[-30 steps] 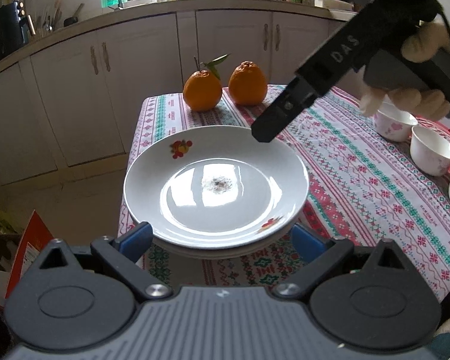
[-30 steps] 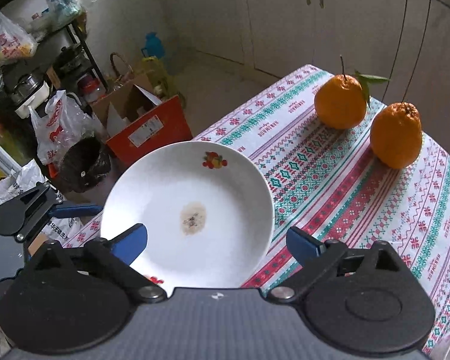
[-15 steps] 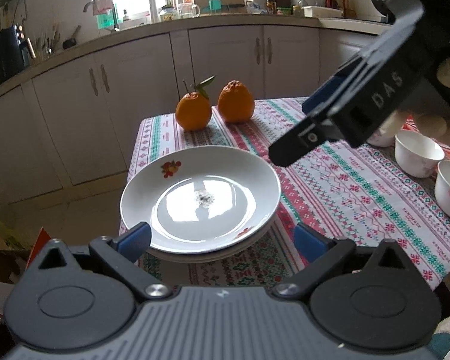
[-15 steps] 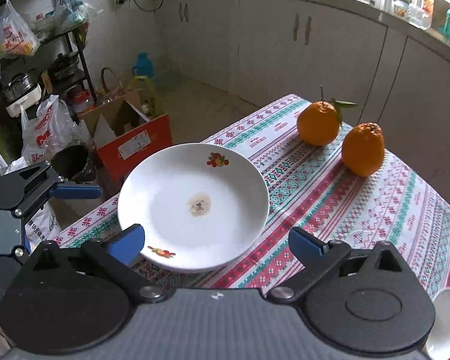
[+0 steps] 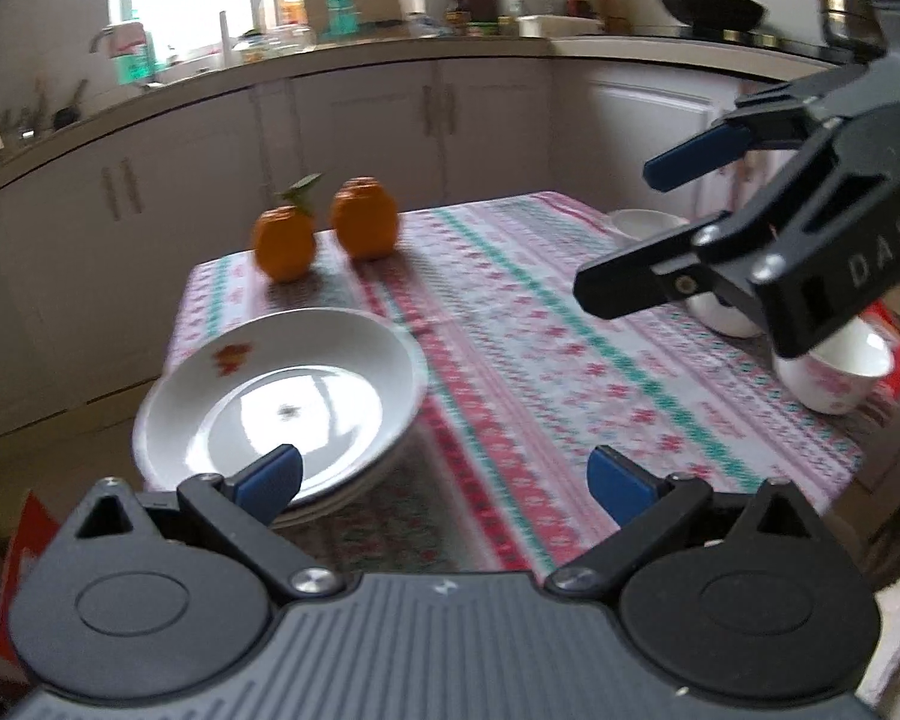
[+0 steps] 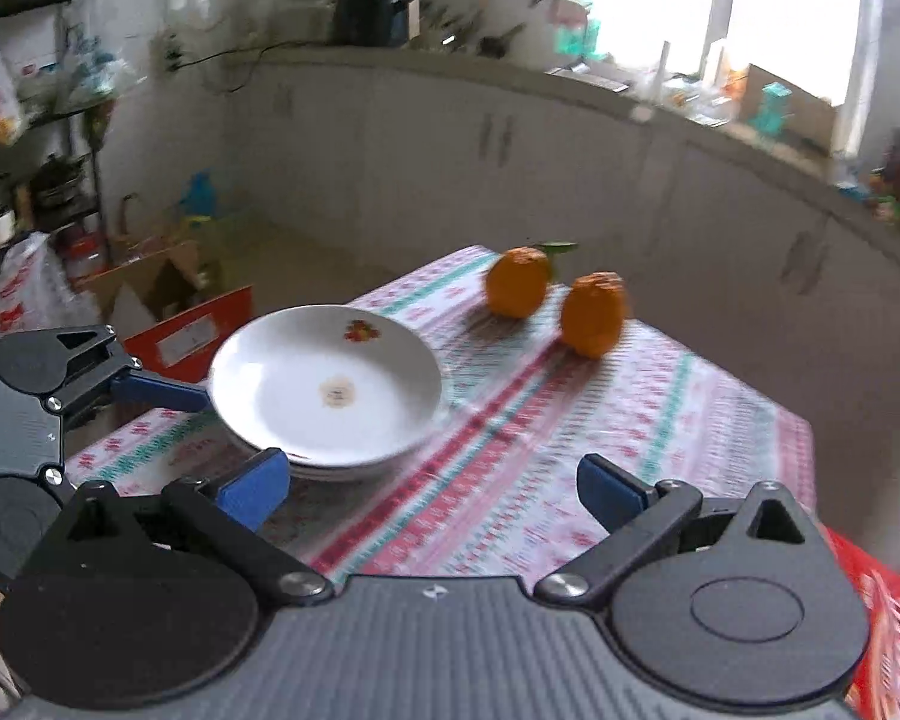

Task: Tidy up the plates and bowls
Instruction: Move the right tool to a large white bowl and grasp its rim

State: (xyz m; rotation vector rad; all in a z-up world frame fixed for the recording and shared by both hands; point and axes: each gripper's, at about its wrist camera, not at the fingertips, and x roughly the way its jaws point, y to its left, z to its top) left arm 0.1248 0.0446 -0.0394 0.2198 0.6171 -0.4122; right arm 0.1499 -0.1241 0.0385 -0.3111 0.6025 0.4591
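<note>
A stack of white plates (image 5: pixel 282 402) with a small fruit print sits at the near left corner of the patterned tablecloth (image 5: pixel 540 348); it also shows in the right wrist view (image 6: pixel 330 390). My left gripper (image 5: pixel 444 480) is open and empty, pulled back just in front of the stack. My right gripper (image 6: pixel 432 486) is open and empty, raised above the table to the right of the plates; it shows in the left wrist view (image 5: pixel 636 234). White floral bowls (image 5: pixel 834 372) stand at the table's right edge, partly hidden behind the right gripper.
Two oranges (image 5: pixel 330 234) sit at the far left of the table, also in the right wrist view (image 6: pixel 555 300). Kitchen cabinets (image 5: pixel 342 138) run behind the table. A red cardboard box (image 6: pixel 192 330) and bags stand on the floor to the left.
Both grippers have drawn back and up from the plate stack. The right gripper has swung to the right, above the bowls. The plates stay in place.
</note>
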